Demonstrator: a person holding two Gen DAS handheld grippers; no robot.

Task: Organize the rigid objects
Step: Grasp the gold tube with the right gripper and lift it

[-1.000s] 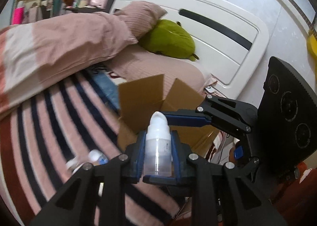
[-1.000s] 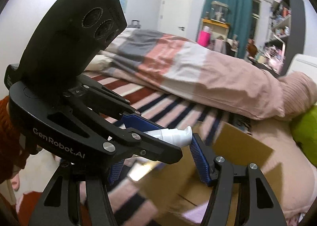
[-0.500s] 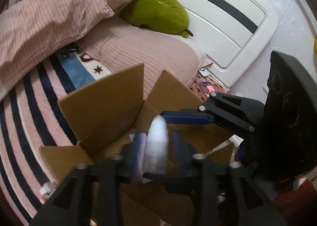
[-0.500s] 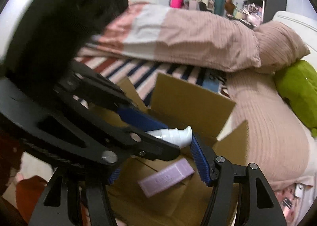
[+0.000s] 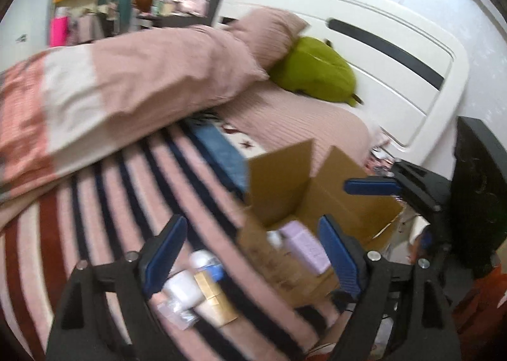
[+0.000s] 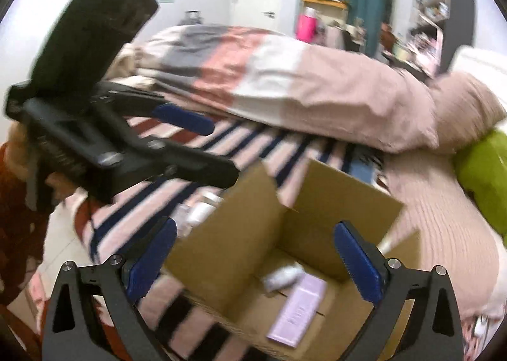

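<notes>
Evidently both grippers were empty: the left gripper (image 5: 250, 240) had its jaws spread wide and gripped nothing, and the right gripper (image 6: 253, 253) hung likewise wide open over the cardboard box (image 6: 253, 221). Inside the box, in the right wrist view, lay a lilac carton (image 6: 298, 313) and, touching its upper end, a small white bottle (image 6: 282, 275). More loose items waited on the striped bed (image 5: 104, 202), at about seven o'clock from the box in the left wrist view: a white jar (image 5: 183, 288) just beside a gold box (image 5: 212, 291), a blue-capped bottle (image 5: 206, 261) and a clear packet (image 5: 174, 313).

The step in hand was probably fetching the next piece from that cluster. Doing it well meant lowering the left jaws squarely around a single item, the jar being the most exposed, without nudging its touching neighbours.

Obstacles were few: the upright box flaps (image 5: 279, 180) stood between pile and box floor, so any carry should clear them. A pink duvet (image 5: 126, 82) and green plush (image 5: 313, 69) sat well apart at twelve o'clock.
</notes>
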